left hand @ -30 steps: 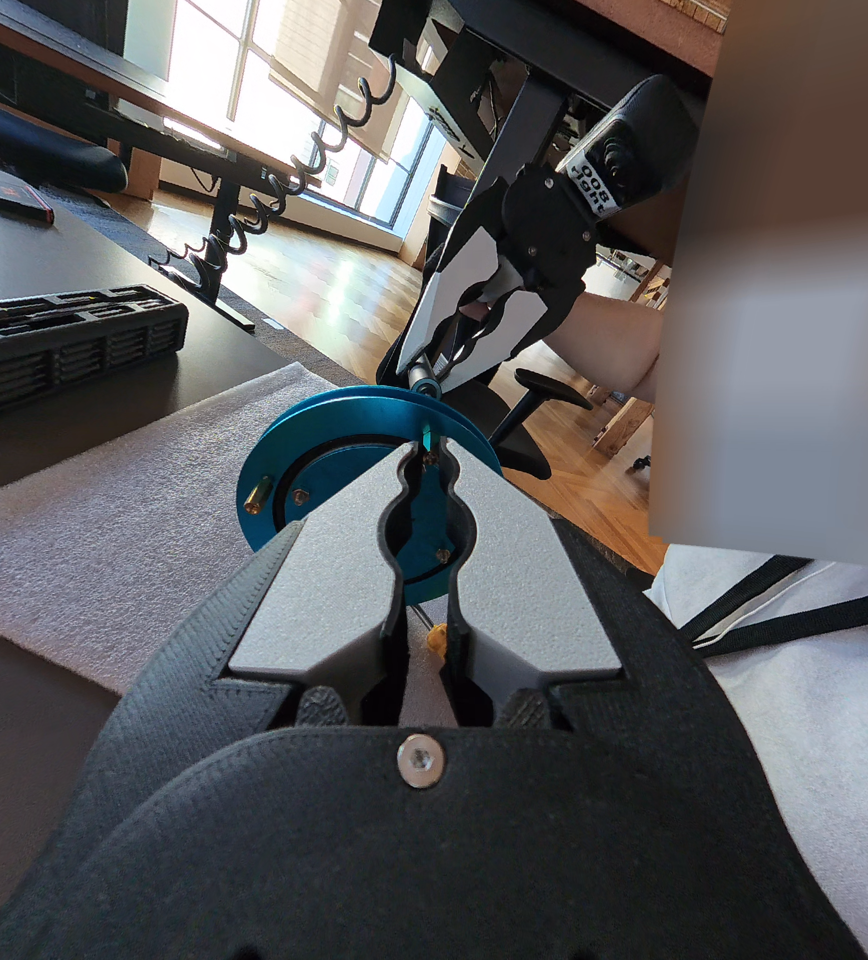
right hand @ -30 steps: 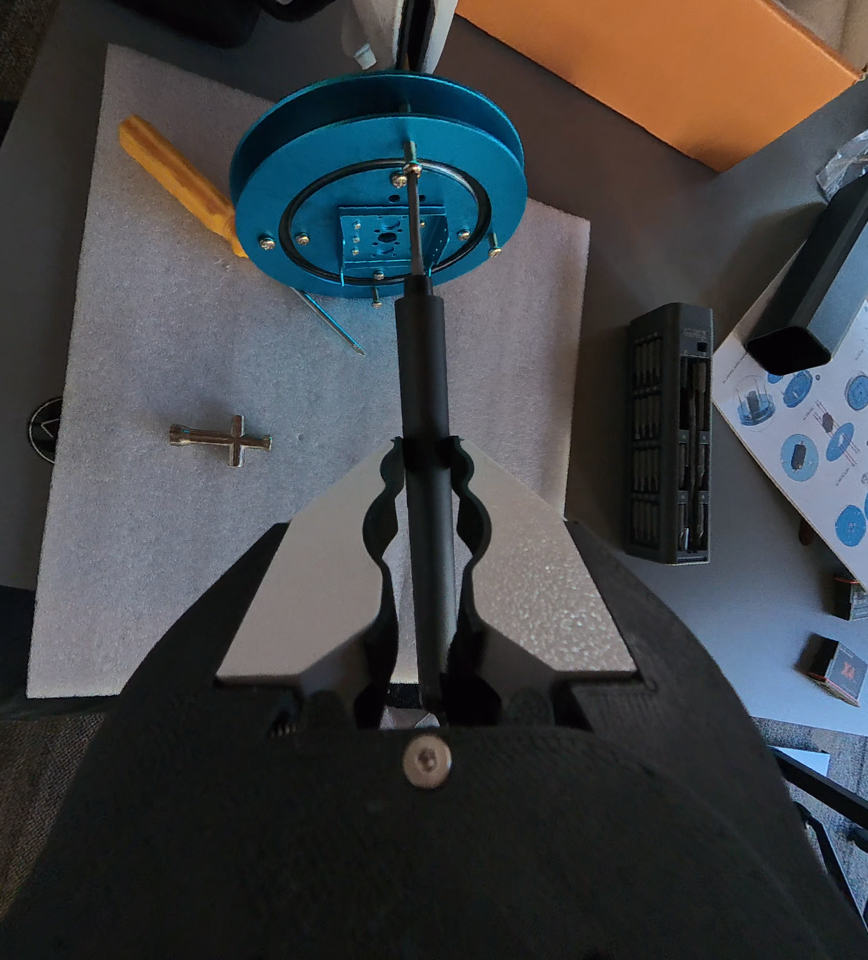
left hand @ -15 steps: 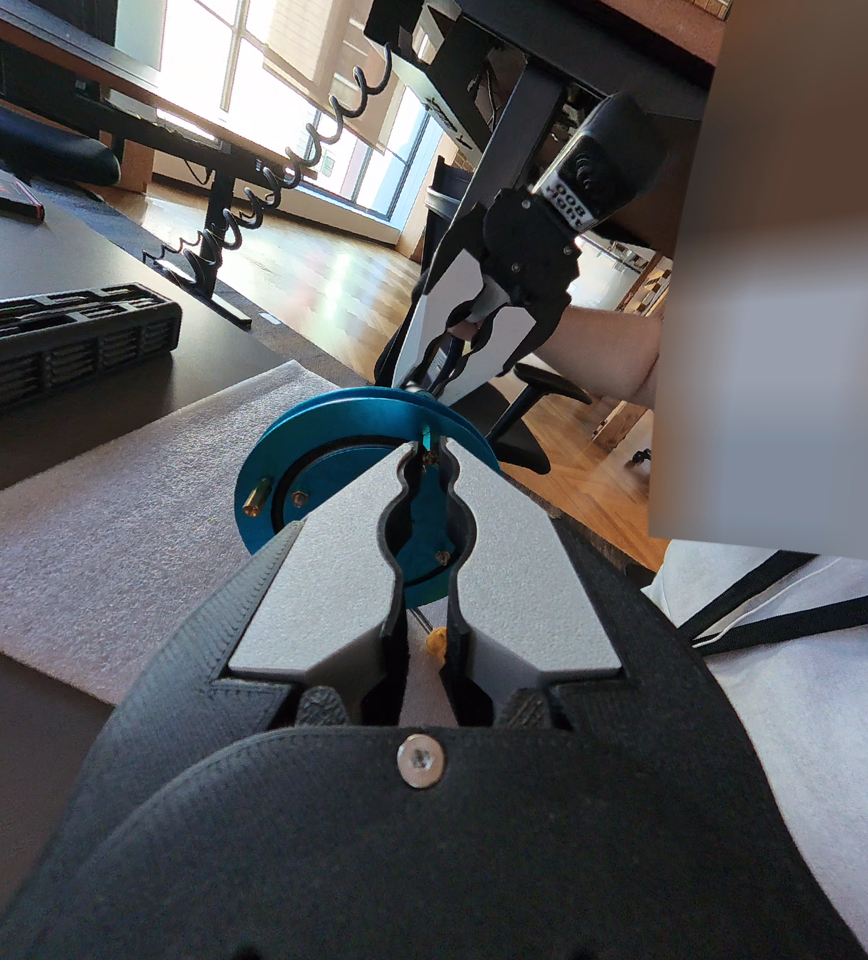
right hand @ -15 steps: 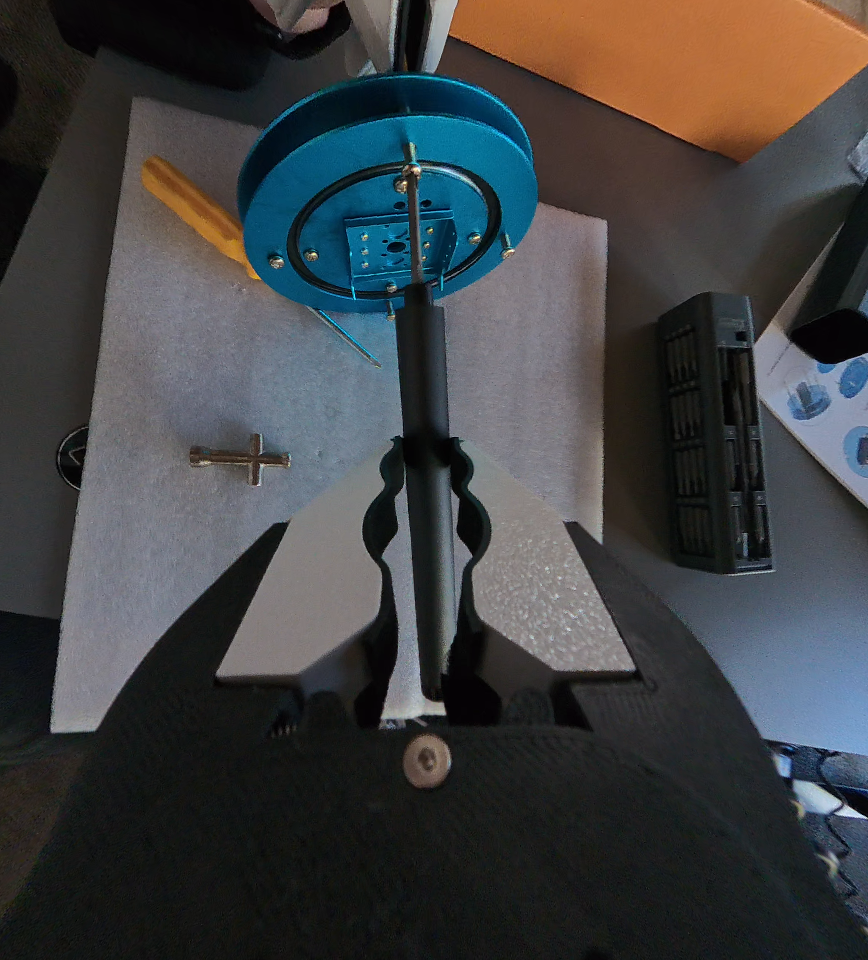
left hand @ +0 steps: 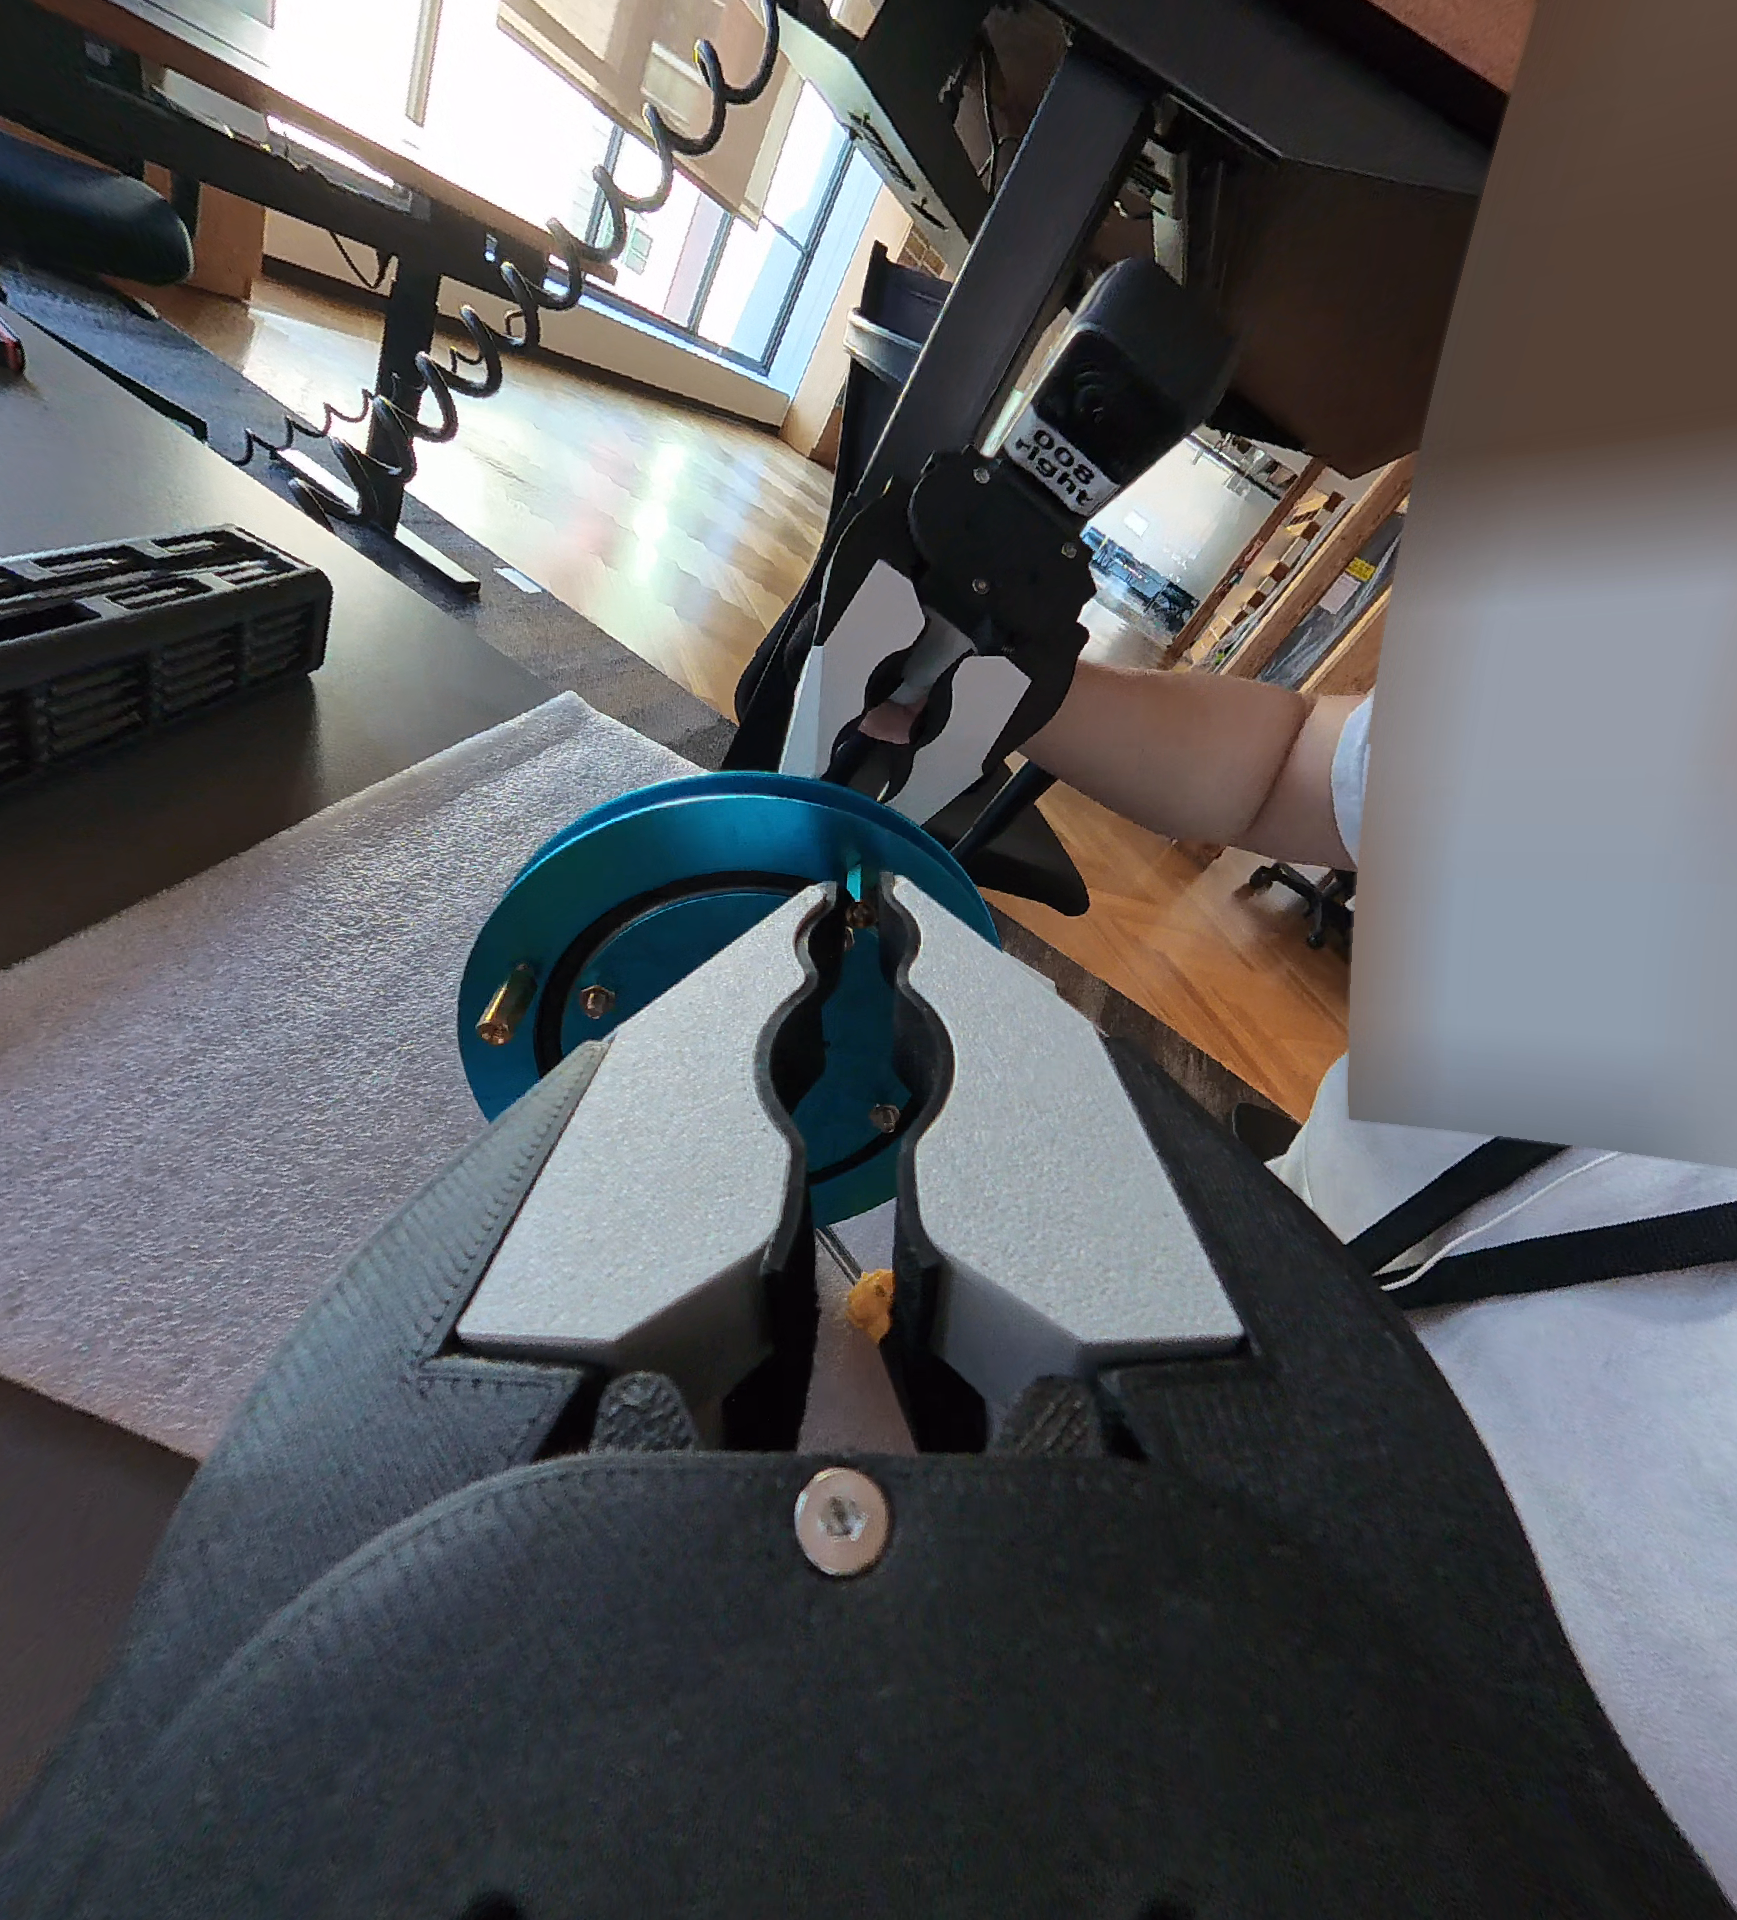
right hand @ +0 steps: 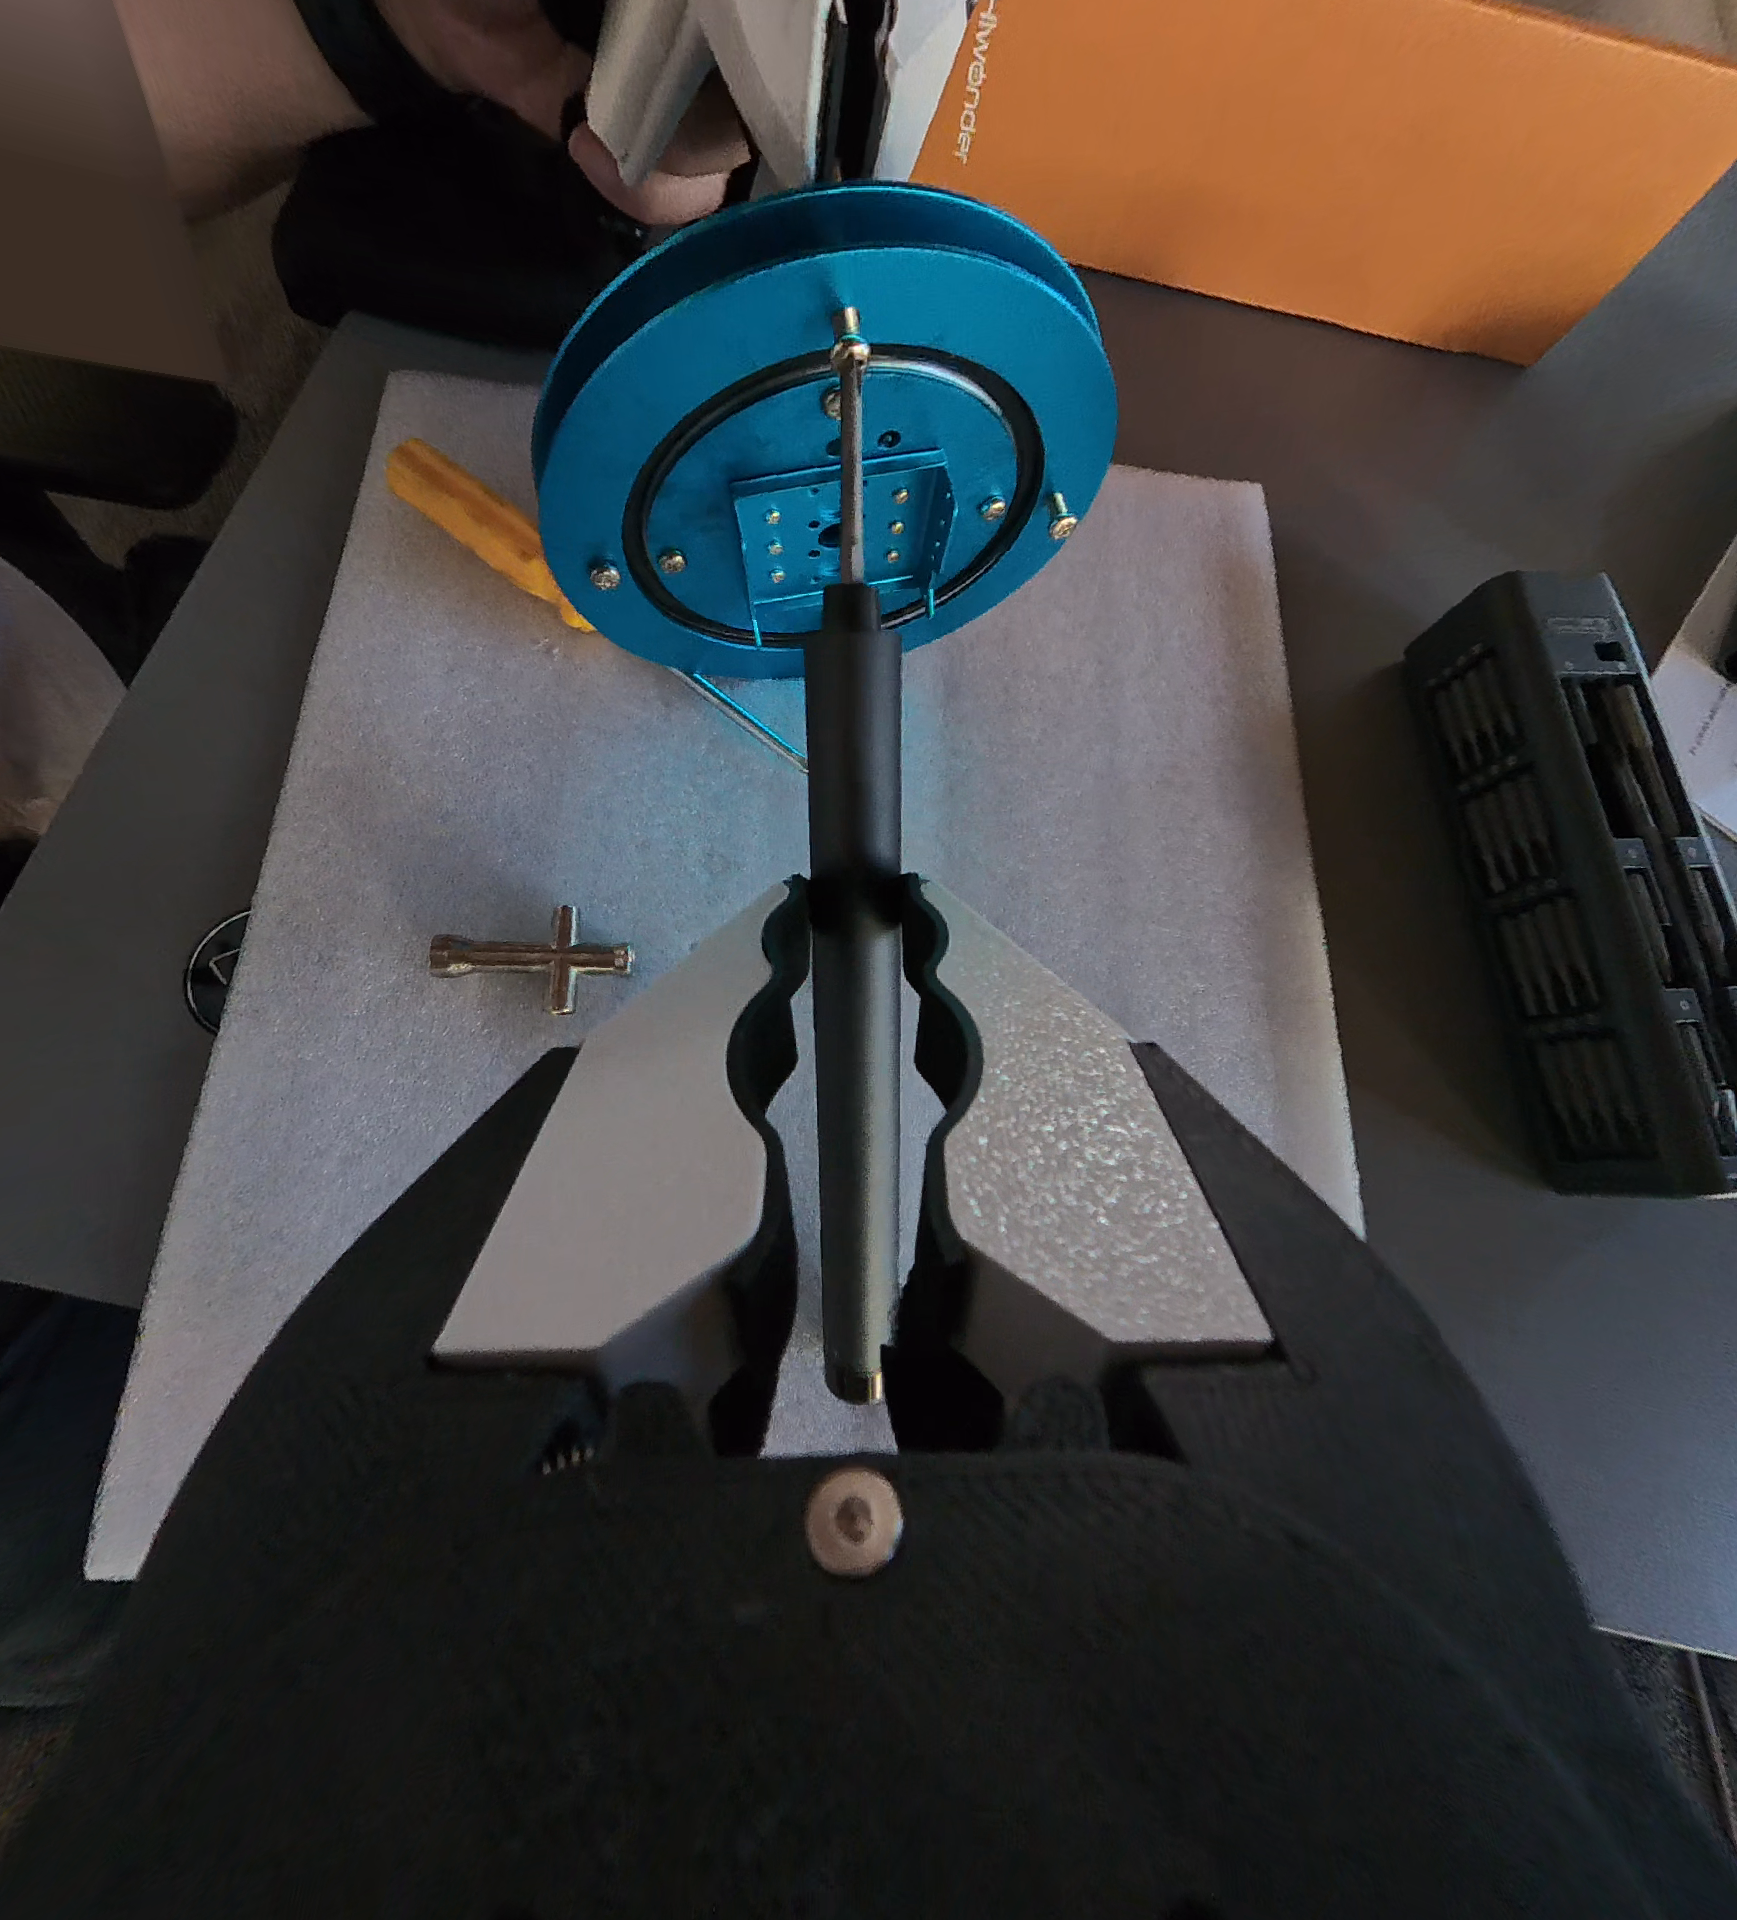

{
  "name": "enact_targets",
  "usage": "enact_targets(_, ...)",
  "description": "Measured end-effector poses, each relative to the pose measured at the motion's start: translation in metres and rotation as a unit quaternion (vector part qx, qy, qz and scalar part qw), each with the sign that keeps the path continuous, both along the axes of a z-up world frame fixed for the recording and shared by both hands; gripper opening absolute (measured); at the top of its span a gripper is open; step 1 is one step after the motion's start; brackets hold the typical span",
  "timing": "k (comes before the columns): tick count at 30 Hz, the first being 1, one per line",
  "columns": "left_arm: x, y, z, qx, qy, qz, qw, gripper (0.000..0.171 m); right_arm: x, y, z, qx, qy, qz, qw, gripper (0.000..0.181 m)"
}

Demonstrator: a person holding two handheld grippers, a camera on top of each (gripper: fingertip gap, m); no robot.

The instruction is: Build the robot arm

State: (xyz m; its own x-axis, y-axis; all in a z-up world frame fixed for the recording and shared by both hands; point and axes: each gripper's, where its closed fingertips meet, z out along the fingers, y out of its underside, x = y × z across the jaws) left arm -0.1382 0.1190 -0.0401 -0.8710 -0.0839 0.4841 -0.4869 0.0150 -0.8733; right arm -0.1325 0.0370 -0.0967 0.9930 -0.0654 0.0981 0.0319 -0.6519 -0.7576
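The right gripper [right hand: 851,894] pinches a black screwdriver [right hand: 851,935] pointing straight up-frame; its tip meets a screw [right hand: 845,353] on the blue wheel [right hand: 1009,343], which the left gripper [left hand: 856,914] clamps by the rim.

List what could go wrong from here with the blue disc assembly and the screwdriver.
1. The black screwdriver's thin bit meets a small screw near the rim of the blue disc assembly; it may slip off and mar the disc.
2. The left tool holds the assembly on edge over the foam pad, so sideways push might twist it loose.
3. The right tool grips the handle only at its fingertips; it might pivot.
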Motion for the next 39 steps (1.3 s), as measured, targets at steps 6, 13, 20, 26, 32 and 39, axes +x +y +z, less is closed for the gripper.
enact_targets(6,-0.001,-0.002,0.000,0.003,0.007,-0.008,1.000,0.004,-0.001,0.001,0.003,0.023,-0.008,0.004,1.000,0.016)
enact_targets(13,-0.001,-0.002,0.000,0.005,0.007,-0.007,1.000,0.004,0.004,-0.001,0.007,0.012,-0.067,-0.026,0.997,0.029)
enact_targets(20,-0.002,-0.002,0.000,0.002,0.009,-0.009,1.000,0.004,-0.003,-0.007,0.009,0.011,-0.140,-0.085,0.986,0.029)
enact_targets(26,-0.001,-0.002,0.000,-0.004,0.011,-0.008,1.000,0.004,-0.003,-0.005,0.003,0.011,-0.161,-0.113,0.980,0.029)
enact_targets(32,-0.001,-0.002,0.000,-0.008,0.014,-0.009,1.000,0.004,0.001,-0.007,-0.001,-0.002,-0.219,-0.138,0.966,0.029)
enact_targets(39,-0.001,-0.002,0.000,-0.011,0.015,-0.009,1.000,0.004,0.003,-0.007,0.000,-0.011,-0.207,-0.130,0.970,0.023)
